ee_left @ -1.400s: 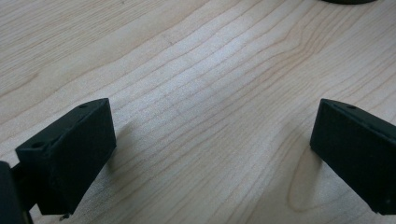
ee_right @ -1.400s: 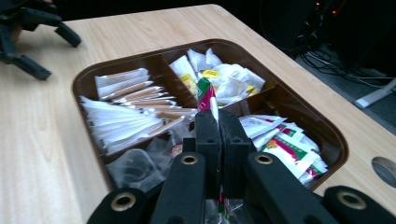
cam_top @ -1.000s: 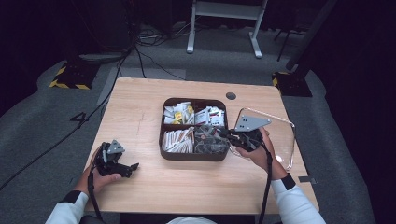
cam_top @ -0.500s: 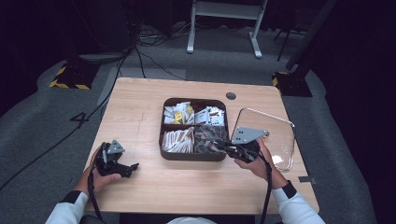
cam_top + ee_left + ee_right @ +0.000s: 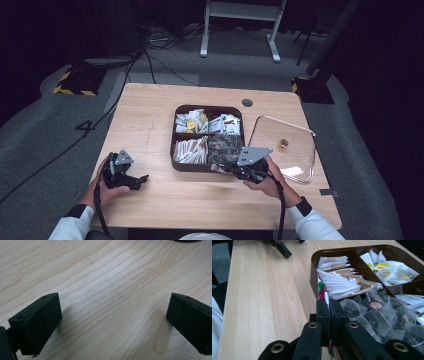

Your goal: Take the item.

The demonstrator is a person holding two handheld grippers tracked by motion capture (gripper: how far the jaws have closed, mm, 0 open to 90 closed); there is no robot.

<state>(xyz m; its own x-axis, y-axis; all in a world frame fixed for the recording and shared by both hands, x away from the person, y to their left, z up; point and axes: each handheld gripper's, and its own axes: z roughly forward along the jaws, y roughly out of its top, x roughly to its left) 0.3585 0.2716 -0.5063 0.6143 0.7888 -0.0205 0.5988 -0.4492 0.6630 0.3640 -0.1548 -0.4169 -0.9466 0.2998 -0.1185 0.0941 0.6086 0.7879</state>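
Right gripper view: we note the right gripper [image 5: 328,315] pinching a red, green and white sachet [image 5: 322,293] at the near rim of the dark brown compartmented tray [image 5: 182,166]. Our left gripper [image 5: 112,322] rests spread over the light wooden table [image 5: 150,110], well apart.

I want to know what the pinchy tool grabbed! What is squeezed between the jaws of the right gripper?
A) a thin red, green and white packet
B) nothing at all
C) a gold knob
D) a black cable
A: in the right gripper view the right gripper has its jaws shut on a thin red, green and white packet, at the edge of the brown box.
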